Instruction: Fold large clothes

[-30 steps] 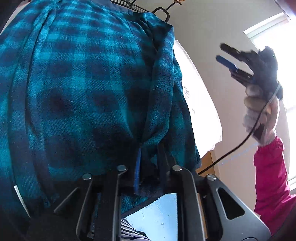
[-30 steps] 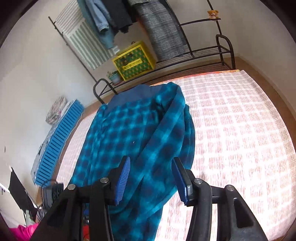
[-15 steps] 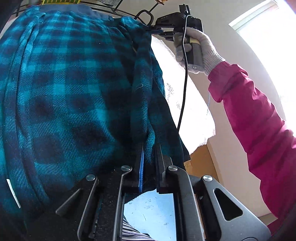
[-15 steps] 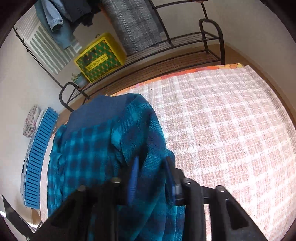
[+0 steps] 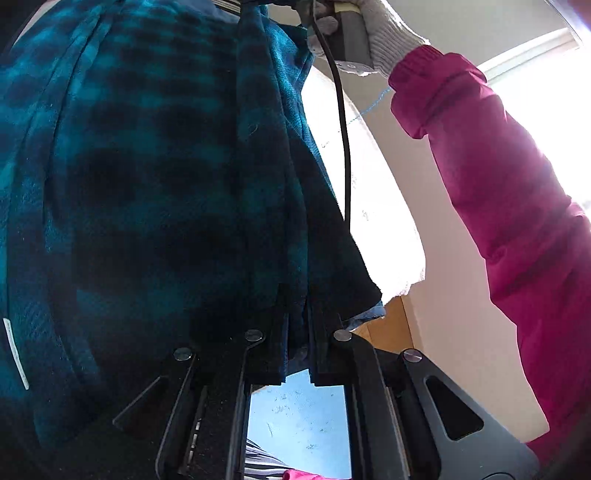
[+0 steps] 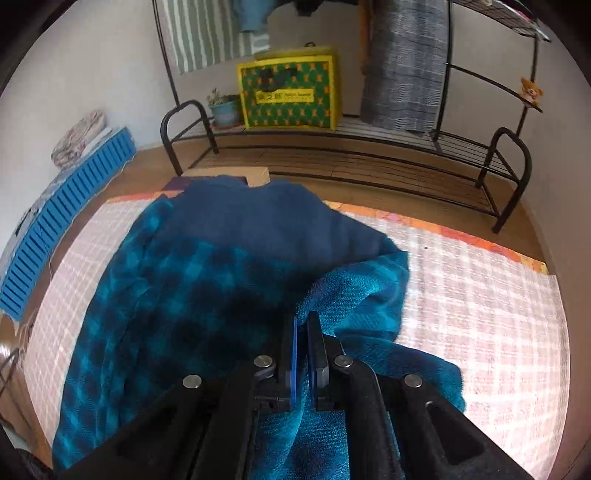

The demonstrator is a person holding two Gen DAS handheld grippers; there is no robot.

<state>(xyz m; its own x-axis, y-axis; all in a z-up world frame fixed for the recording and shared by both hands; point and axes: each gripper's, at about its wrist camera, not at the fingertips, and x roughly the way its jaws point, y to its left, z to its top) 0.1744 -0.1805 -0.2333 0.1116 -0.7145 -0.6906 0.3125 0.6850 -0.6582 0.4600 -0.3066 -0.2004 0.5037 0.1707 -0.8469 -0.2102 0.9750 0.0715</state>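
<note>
With its blue pads nearly together on a fold of teal cloth, the right gripper (image 6: 301,345) pinches the plaid shirt (image 6: 207,295) near the navy collar part (only a thin gap btwn the pads, fabric in it). The left gripper (image 5: 297,339) is likewise clamped on the shirt's edge (image 5: 155,177), dark fabric bunched btwn its fingers and hanging over the lens. In the left wrist view a gloved hand (image 5: 373,29) w/ a pink sleeve (image 5: 498,192) grips the other tool's handle at the top of the cloth, black cable (image 5: 345,147) trailing down. The shirt lies spread on a pink-and-white checked blanket (image 6: 480,314), raised where both tools hold it. Beyond: a black metal rack (image 6: 369,155) w/ a yellow-green box (image 6: 288,92), a small potted plant (image 6: 223,107) beside it, a grey checked garment (image 6: 402,70) hanging, a blue slatted panel (image 6: 62,206) at left.
</note>
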